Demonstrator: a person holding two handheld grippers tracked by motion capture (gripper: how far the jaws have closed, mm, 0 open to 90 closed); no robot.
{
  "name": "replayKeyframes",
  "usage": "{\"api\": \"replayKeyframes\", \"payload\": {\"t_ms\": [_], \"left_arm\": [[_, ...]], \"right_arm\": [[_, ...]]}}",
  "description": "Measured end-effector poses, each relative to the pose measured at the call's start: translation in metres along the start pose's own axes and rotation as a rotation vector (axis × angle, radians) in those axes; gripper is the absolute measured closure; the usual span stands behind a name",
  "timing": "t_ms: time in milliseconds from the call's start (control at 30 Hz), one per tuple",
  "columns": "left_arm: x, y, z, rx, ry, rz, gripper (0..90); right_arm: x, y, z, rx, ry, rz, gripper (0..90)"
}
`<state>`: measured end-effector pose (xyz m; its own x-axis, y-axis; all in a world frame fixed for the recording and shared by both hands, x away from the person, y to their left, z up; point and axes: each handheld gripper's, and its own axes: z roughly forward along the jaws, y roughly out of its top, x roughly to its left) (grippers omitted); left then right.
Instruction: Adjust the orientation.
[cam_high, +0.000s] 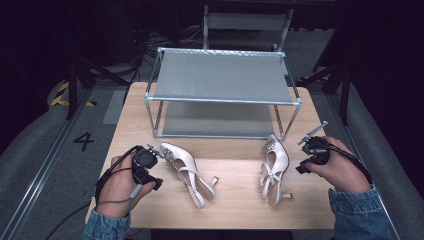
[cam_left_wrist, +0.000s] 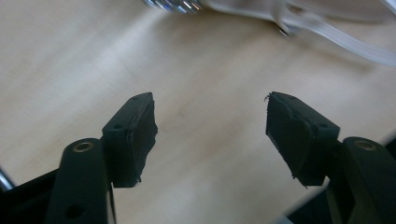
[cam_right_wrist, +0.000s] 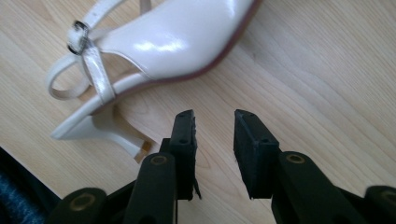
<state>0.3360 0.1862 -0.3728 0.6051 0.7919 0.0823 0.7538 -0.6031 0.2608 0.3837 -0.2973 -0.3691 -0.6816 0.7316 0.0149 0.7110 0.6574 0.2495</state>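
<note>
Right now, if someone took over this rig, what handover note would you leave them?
Left gripper: open, empty, beside the left shoe's toe.
Right gripper: open, empty, just right of the right shoe.
Both pale heeled shoes lie on the wooden table in front of the two-tier rack, whose shelves hold nothing.
Done: nothing placed.
Left: probably grip each shoe and set it on the rack.

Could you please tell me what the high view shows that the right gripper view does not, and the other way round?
The high view takes in the metal shoe rack, the left shoe, and both hands with the left gripper and right gripper. The right gripper view gives a close look at its own open jaws above bare wood, with nothing between them. Both show the right shoe and the wooden table.
</note>
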Motion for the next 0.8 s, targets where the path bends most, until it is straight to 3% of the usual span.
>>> {"api": "replayKeyframes", "payload": {"t_ms": [33, 133, 200, 267, 333, 467, 633, 733, 800], "left_arm": [[-0.001, 0.002, 0.003, 0.018, 0.014, 0.006, 35.8], [-0.004, 0.005, 0.006, 0.045, 0.000, 0.040, 40.9], [-0.005, 0.008, 0.007, 0.057, -0.028, 0.052, 42.9], [-0.004, 0.011, 0.005, 0.062, -0.063, 0.047, 51.9], [-0.005, 0.015, 0.002, 0.065, -0.133, 0.043, 58.6], [-0.007, 0.020, 0.002, 0.070, -0.161, 0.042, 58.7], [-0.010, 0.024, 0.001, 0.041, -0.177, 0.059, 56.5], [-0.010, 0.026, 0.007, 0.016, -0.213, 0.067, 49.8], [-0.010, 0.028, 0.011, 0.025, -0.217, 0.077, 49.2]], "right_arm": [[-0.001, -0.002, 0.000, -0.005, -0.004, 0.007, 69.0], [-0.003, -0.006, -0.001, -0.010, 0.004, 0.022, 67.4], [-0.004, -0.010, 0.000, -0.010, 0.004, 0.040, 66.4], [-0.006, -0.012, 0.001, -0.008, -0.003, 0.047, 65.2], [-0.005, -0.013, 0.004, -0.010, 0.005, 0.058, 64.7], [-0.005, -0.016, 0.006, -0.006, 0.012, 0.063, 64.6], [-0.006, -0.018, 0.009, -0.003, 0.016, 0.073, 64.3], [-0.006, -0.018, 0.011, -0.004, 0.018, 0.077, 63.6], [-0.006, -0.018, 0.011, -0.003, 0.019, 0.078, 63.4]]}}
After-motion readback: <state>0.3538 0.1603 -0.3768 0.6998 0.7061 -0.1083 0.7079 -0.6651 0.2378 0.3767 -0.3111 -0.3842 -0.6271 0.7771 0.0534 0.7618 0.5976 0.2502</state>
